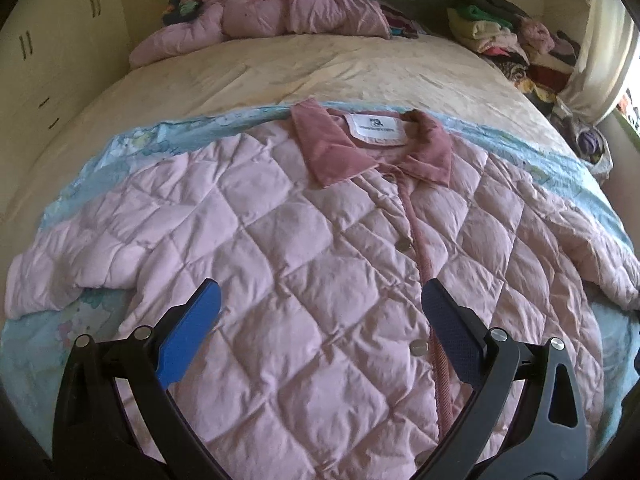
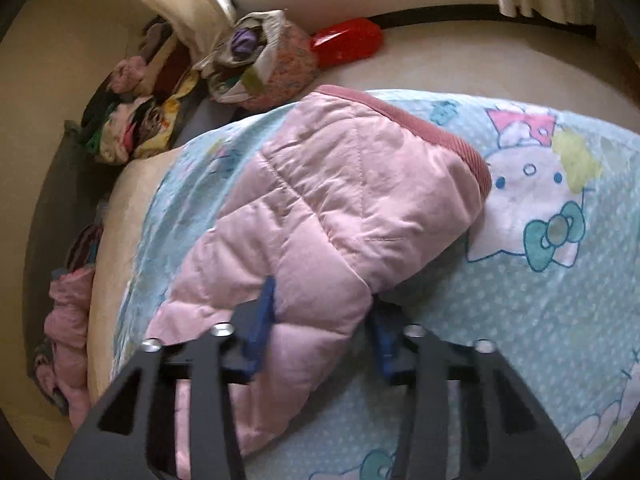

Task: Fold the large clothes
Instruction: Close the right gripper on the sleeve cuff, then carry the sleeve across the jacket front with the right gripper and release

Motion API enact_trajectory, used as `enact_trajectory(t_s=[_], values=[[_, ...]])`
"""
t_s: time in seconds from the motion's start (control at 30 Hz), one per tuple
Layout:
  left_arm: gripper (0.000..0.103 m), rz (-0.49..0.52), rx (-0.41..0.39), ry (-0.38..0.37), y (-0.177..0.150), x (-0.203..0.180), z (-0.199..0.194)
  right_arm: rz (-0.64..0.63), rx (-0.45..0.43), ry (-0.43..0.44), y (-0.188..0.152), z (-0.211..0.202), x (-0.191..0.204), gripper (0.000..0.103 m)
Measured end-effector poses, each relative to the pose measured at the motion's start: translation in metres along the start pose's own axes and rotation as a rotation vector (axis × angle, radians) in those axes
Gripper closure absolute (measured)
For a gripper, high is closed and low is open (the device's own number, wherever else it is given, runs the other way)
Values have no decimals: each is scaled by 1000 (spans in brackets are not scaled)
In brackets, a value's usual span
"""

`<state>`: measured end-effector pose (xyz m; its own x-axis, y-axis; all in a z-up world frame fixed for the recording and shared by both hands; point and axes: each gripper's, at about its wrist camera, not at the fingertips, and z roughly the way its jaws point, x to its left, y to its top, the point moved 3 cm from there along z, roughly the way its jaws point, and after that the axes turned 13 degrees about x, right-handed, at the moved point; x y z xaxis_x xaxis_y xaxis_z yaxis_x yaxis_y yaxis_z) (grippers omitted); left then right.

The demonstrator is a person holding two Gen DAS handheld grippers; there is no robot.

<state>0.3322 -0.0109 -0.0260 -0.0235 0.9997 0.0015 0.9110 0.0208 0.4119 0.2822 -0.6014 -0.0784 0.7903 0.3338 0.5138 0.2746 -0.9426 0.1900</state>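
A pink quilted jacket (image 1: 304,240) lies face up and buttoned on a light blue cartoon-print sheet (image 1: 132,140) spread over the bed, its darker pink collar (image 1: 340,148) pointing away from me. My left gripper (image 1: 322,292) hovers open over the jacket's lower front, with nothing between its blue pads. In the right wrist view, one jacket sleeve (image 2: 340,200) with a corduroy cuff (image 2: 440,136) lies across the sheet (image 2: 520,320). My right gripper (image 2: 323,300) is shut on that sleeve partway along, the padding bulging between the pads.
A second pink jacket (image 1: 280,12) is bunched at the far end of the bed. Piles of clothes (image 1: 504,36) line the far right edge. A fabric bag of clothes (image 2: 260,56) and a red object (image 2: 348,40) sit beyond the sleeve. A cream wardrobe (image 1: 40,60) stands left.
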Motion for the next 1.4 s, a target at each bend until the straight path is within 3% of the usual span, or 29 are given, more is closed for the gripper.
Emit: enact_trajectory(t_s=[0.13,0.7,0.87,1.0,1.23,1.3,1.4], values=[[9,-10,-11,9,0,9,-6,-99,-40,74,-9,-27,33,81],[9,-96,-47,19,-1,65,-19,-483,-141,357,-89,-133,185,84],[9,-133,-65,-6,2,82,-23,-558,-146,392,-119,-149,222,84],[9,-167,-82,25,3,96,-23,-610,-137,406,-141,-154,246,84],[9,-256,-93,-56,-4,123,-14,-715,-123,430,-183,-152,283,85],[9,-283,-92,-109,-5,133,-11,-740,-113,444,-195,-149,292,85],[9,-297,-90,-102,-5,141,-6,-773,-100,447,-215,-144,305,85]])
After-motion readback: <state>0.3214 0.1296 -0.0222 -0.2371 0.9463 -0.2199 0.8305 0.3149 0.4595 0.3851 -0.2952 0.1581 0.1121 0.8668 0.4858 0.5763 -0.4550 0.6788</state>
